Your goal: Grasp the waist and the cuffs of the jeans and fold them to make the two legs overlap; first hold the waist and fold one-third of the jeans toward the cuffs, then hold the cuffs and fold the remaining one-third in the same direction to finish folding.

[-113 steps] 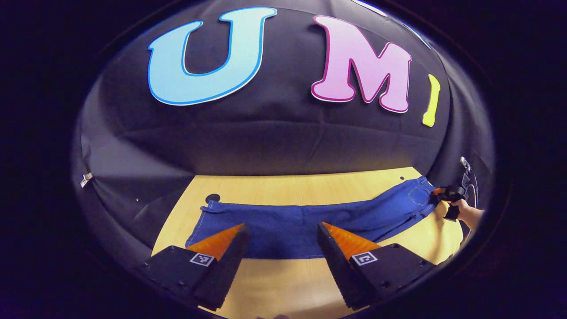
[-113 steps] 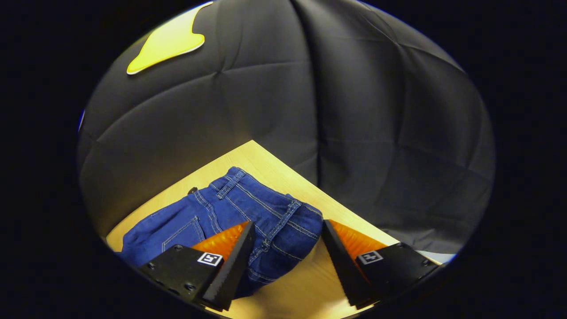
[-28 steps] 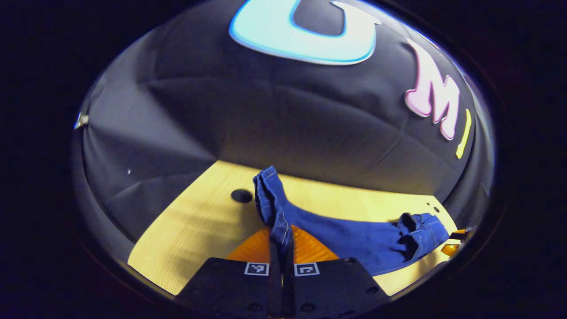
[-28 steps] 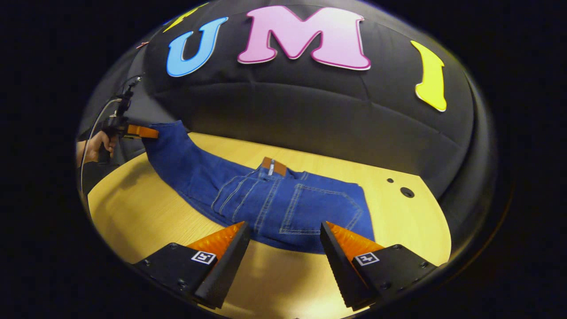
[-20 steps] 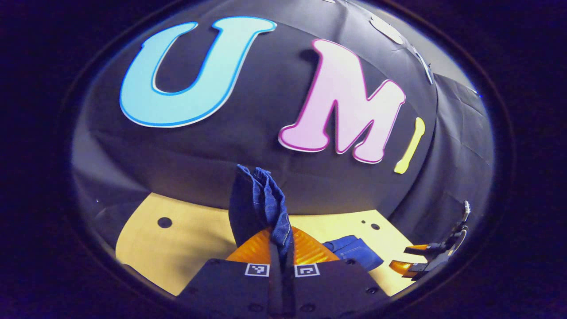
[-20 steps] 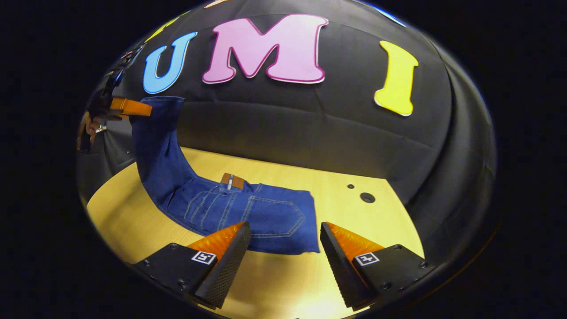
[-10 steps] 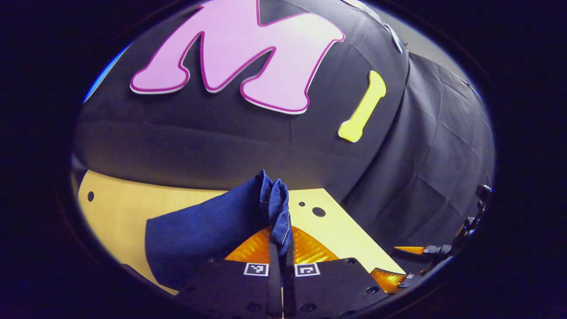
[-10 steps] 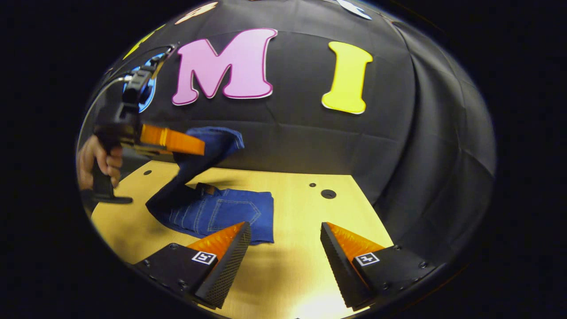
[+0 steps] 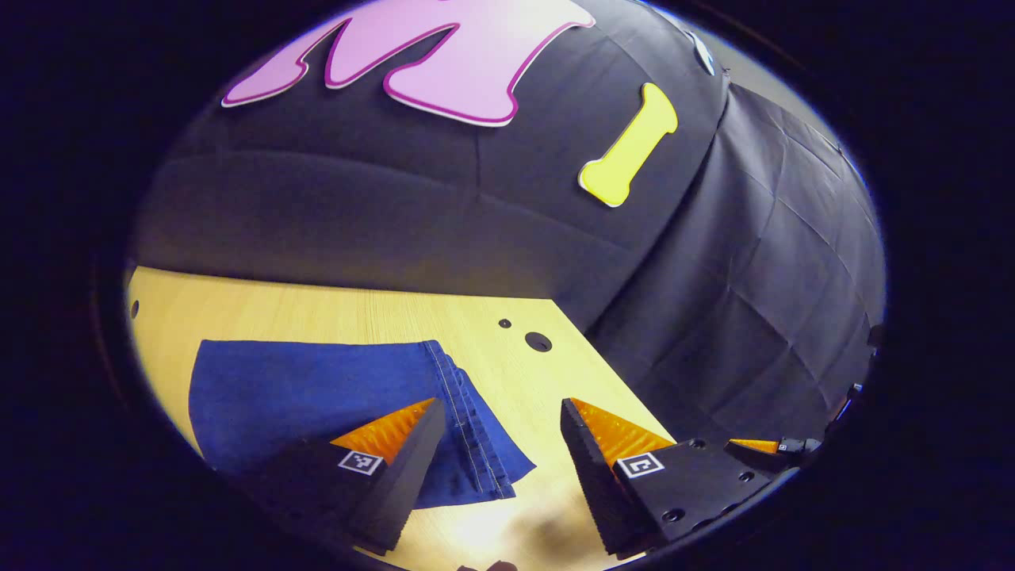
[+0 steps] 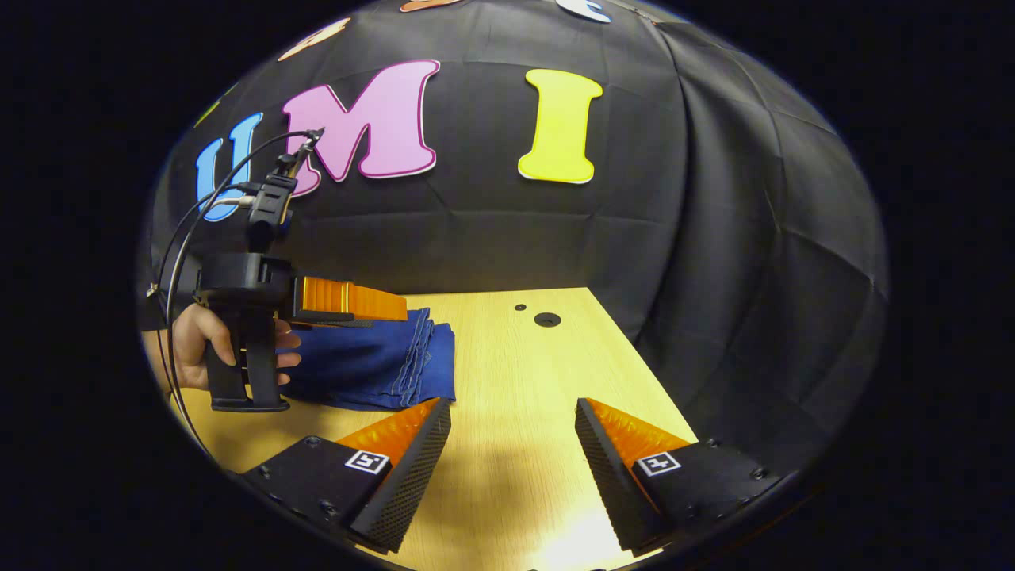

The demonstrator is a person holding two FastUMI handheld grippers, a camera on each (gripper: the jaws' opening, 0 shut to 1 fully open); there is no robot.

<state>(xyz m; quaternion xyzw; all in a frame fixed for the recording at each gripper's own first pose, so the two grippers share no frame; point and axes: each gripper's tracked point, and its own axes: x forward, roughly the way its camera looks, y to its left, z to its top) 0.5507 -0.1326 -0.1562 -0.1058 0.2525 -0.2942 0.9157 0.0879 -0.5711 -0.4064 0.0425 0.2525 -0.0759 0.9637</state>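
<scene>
Denim jeans (image 9: 317, 388) lie folded at lower left of my left gripper view, on the table (image 9: 507, 373). My left gripper (image 9: 496, 412) gapes wide over the cuffs (image 9: 468, 428). My right gripper (image 10: 511, 412) hangs wide, clear of the jeans.

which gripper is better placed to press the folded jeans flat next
Left, probably. The left gripper hangs open directly over the jeans, at the cuff edge. The right gripper is open too, but over bare table, beside the bundle.
</scene>
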